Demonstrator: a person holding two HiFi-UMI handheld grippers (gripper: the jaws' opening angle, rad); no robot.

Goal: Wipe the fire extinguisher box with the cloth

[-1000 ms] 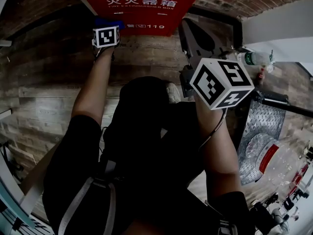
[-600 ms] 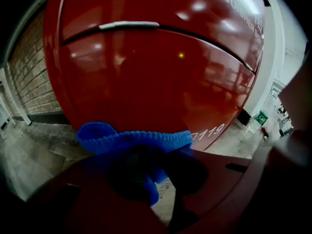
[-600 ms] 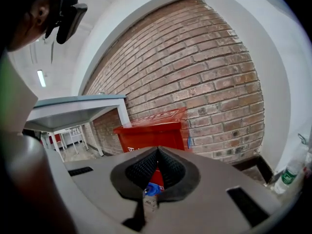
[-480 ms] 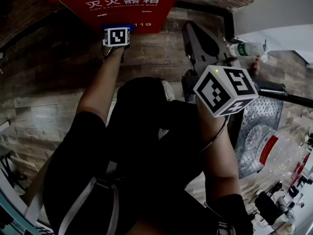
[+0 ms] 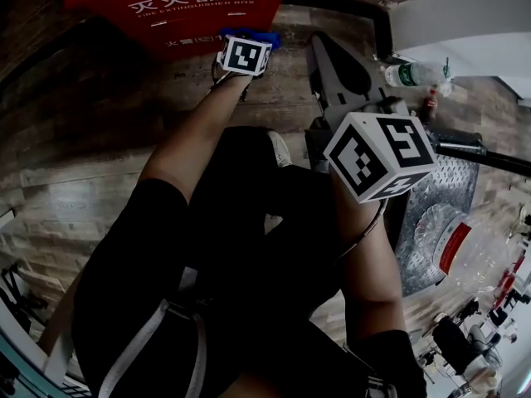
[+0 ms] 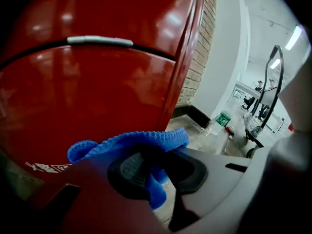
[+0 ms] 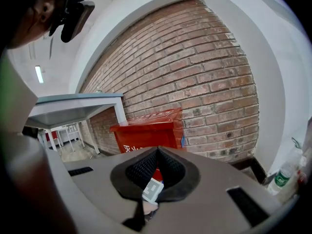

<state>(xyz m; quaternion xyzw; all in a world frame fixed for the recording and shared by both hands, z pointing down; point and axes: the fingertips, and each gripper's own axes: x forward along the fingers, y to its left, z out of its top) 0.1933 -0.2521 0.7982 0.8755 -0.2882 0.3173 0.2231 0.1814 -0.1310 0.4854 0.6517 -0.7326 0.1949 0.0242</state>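
The red fire extinguisher box (image 5: 170,7) stands against the brick wall and fills the left gripper view (image 6: 97,77). My left gripper (image 5: 249,48) is shut on a blue cloth (image 5: 267,37) at the box's lower right corner. In the left gripper view the cloth (image 6: 141,141) bunches between the pads, close against the red front near its right edge. My right gripper (image 5: 332,65) hangs back over the floor, shut with nothing in it (image 7: 157,155). Its view shows the whole box (image 7: 146,130) ahead in the distance.
A green-labelled water bottle (image 5: 411,75) lies on the wooden floor to the right of the box. A metal tread plate (image 5: 440,197) and a large plastic bottle (image 5: 452,255) are at the right. A white table (image 7: 73,108) stands to the left of the box.
My left gripper has slid rightward with the cloth along the lower front of the box, from its left part to its right corner. The right gripper has stayed put.
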